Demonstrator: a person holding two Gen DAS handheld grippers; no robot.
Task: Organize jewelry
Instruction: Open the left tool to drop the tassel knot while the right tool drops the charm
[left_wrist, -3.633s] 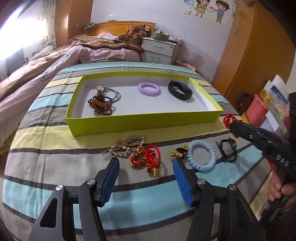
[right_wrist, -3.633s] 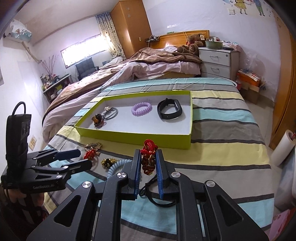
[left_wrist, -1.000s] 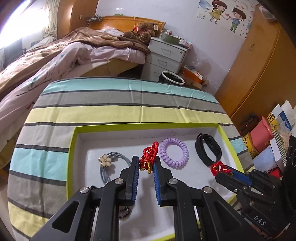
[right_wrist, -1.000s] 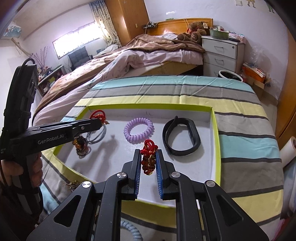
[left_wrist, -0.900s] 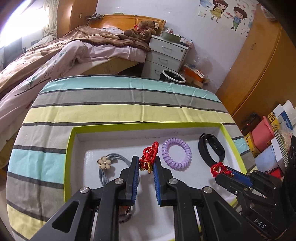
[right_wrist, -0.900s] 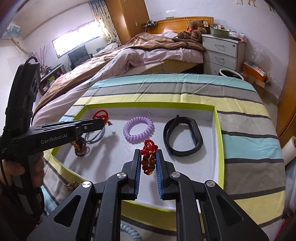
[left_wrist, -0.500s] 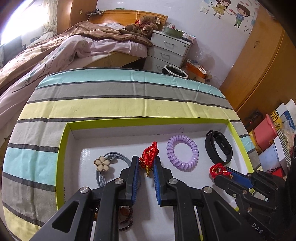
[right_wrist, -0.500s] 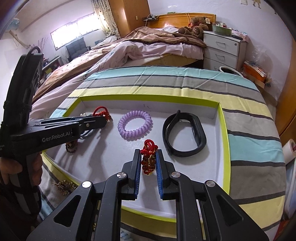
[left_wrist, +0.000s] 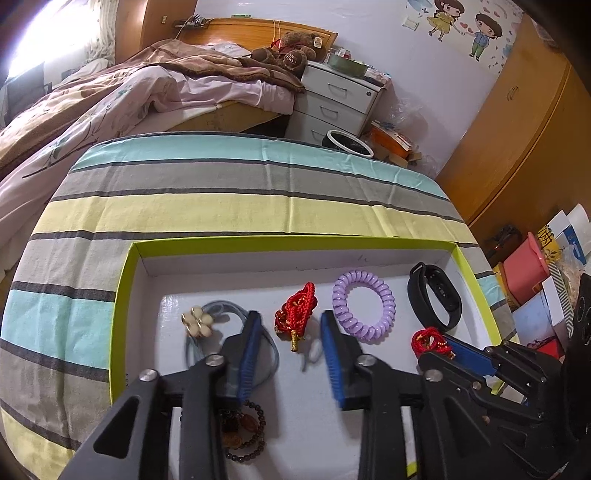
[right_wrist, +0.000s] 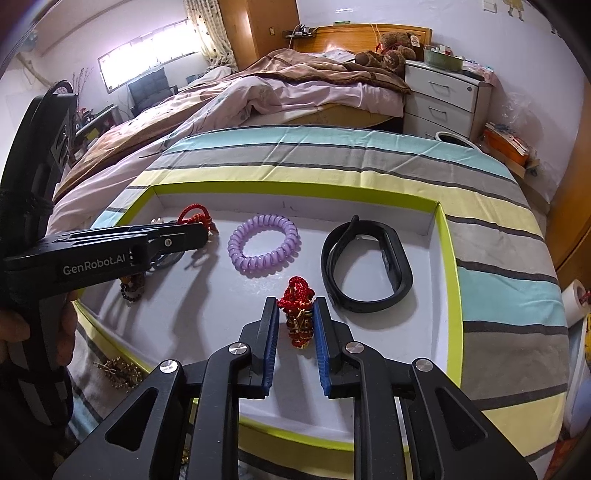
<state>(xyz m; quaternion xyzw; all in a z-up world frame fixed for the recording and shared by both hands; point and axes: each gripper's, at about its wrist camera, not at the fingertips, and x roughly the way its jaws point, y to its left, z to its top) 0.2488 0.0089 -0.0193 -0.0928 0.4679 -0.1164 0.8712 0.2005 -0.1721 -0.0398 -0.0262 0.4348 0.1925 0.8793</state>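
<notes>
A lime-edged white tray (left_wrist: 125, 280) (right_wrist: 448, 266) lies on the striped bedspread. My left gripper (left_wrist: 290, 326) is open just above the tray floor; a red knotted cord charm (left_wrist: 297, 314) lies loose between its fingers. It shows past the left gripper's tip in the right wrist view (right_wrist: 195, 216). My right gripper (right_wrist: 295, 312) is shut on a red and brown beaded bracelet (right_wrist: 298, 317) low over the tray, also seen in the left wrist view (left_wrist: 428, 341). In the tray lie a purple coil hair tie (left_wrist: 364, 304) (right_wrist: 264, 245) and a black wristband (left_wrist: 434, 299) (right_wrist: 365, 264).
A grey hair tie with a cream flower (left_wrist: 197, 321) and a dark bead bracelet (left_wrist: 245, 435) lie at the tray's left. A gold chain piece (right_wrist: 118, 371) lies on the bedspread outside the tray. A bed, white drawers (left_wrist: 332, 103) and a wardrobe stand behind.
My left gripper has opened and the red cord charm now lies on the tray floor. My right gripper has come lower over the tray, still shut on the beaded bracelet.
</notes>
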